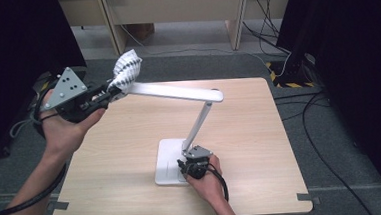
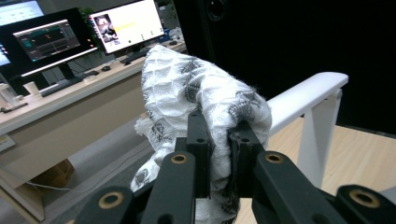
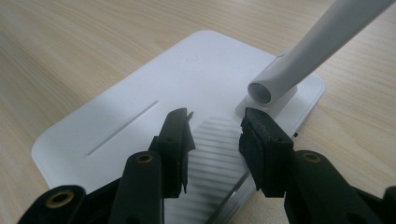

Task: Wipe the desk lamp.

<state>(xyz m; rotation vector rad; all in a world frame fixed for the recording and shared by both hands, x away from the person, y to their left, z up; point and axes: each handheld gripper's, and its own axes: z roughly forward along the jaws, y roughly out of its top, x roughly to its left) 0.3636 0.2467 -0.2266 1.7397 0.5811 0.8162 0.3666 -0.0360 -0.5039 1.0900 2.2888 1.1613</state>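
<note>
Left gripper (image 1: 111, 94) at upper left of the high view, held off the counter's (image 1: 260, 128) left edge; jaws clamped on a bunched white patterned cloth (image 1: 127, 69); cloth sits against the near end of the lamp head (image 1: 177, 92), the long white bar crossing the upper middle of the frame. In the left gripper view the cloth (image 2: 196, 88) bulges above and between the 2 jaws, pads pressed into it; lamp head (image 2: 306, 95) runs off to the right just behind it.

Right gripper (image 1: 189, 168) low centre of the high view, down on the lamp base (image 1: 168, 161); jaws part open, gripping nothing. In the right gripper view the 2 jaws straddle the ribbed patch on the white base (image 3: 154, 88); tips at or just above the surface, contact not clear; lamp stem (image 3: 303, 51) rises from its hinge just beyond the right jaw toward the upper right.

Lamp stands upright near the counter's centre, stem leaning up to the head.
</note>
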